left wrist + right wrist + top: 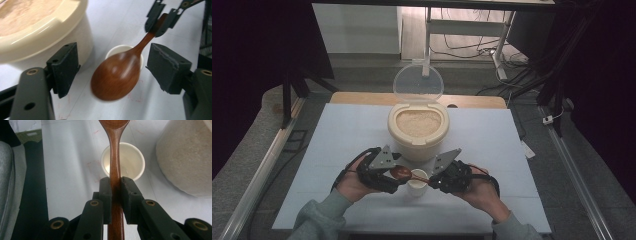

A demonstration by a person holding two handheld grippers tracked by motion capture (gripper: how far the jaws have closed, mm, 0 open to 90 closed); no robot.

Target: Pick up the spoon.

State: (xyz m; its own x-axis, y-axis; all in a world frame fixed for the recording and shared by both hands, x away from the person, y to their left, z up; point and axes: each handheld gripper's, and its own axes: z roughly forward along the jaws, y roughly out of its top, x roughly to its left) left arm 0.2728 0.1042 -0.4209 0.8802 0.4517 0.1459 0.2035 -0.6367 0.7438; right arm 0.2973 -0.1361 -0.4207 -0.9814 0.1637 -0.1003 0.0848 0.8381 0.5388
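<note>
right gripper [115,185] clamps spoon [117,75] handle | bowl between left gripper [112,67] jaws

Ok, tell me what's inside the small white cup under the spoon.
The white cup looks empty: the right gripper view shows a bare, pale interior. The wooden spoon, held by the right tool, crosses over it and hides a strip of the inside.

Wooden spoon [115,157]: bowl cut off by top edge in right gripper view, handle end hidden below right gripper [115,192] jaws. Spoon bowl blurred in left gripper view. Small white cup [122,50] mostly hidden behind spoon bowl. Rice container [37,22] cut off top-left.
</note>
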